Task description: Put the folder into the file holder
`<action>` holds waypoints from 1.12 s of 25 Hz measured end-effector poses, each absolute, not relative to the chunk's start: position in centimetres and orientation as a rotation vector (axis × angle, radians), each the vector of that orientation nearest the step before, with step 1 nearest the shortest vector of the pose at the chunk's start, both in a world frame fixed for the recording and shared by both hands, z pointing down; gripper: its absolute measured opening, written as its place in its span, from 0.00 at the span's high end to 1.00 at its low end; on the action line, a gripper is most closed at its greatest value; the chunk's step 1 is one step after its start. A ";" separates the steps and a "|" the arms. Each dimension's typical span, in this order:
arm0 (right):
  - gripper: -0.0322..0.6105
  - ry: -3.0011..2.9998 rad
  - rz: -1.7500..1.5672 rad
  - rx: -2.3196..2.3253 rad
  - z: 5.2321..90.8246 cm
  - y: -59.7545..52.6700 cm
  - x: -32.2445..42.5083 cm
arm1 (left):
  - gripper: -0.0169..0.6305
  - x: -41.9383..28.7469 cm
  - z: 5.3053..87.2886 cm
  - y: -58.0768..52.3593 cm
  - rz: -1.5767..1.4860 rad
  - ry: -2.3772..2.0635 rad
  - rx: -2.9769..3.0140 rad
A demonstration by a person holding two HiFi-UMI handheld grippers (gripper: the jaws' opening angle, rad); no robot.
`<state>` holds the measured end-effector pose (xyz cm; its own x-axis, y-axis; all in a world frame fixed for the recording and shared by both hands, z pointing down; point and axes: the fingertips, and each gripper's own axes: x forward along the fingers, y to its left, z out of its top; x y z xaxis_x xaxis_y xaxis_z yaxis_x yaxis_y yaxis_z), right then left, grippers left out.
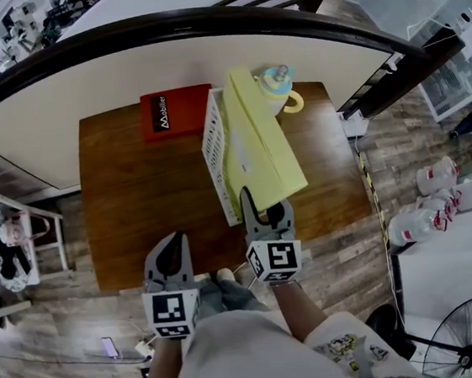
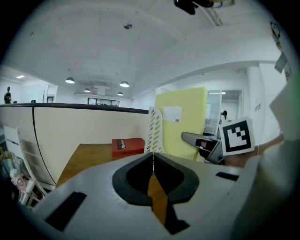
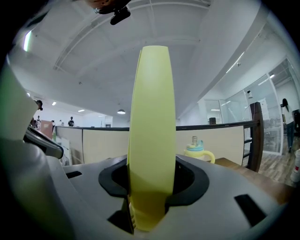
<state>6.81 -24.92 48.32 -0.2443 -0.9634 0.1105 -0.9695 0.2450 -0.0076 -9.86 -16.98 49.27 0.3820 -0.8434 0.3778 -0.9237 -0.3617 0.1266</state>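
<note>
right gripper (image 3: 150,187) fingers (image 3: 187,180) snug on yellow folder (image 3: 150,117); left gripper (image 2: 153,173) fingers (image 2: 126,183) together

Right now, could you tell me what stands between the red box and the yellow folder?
The white file holder stands between them, as the head view shows.

An open-plan office: a wooden desk (image 1: 143,194) stands against a low cream partition (image 1: 42,121) ahead of the left tongs (image 1: 172,240), with round ceiling lamps (image 2: 124,84) and glass-walled rooms (image 3: 225,110) beyond
</note>
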 end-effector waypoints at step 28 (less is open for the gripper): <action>0.65 -2.357 0.198 1.696 53.4 -24.6 5.8 | 0.96 -9.9 50.2 -17.1 0.365 -1.562 2.301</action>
<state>5.85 -24.57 53.44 -0.3034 -0.9155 0.2641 -0.9468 0.3209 0.0248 -9.94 -17.06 50.23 0.3644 -0.8449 0.3916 -0.9309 -0.3410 0.1306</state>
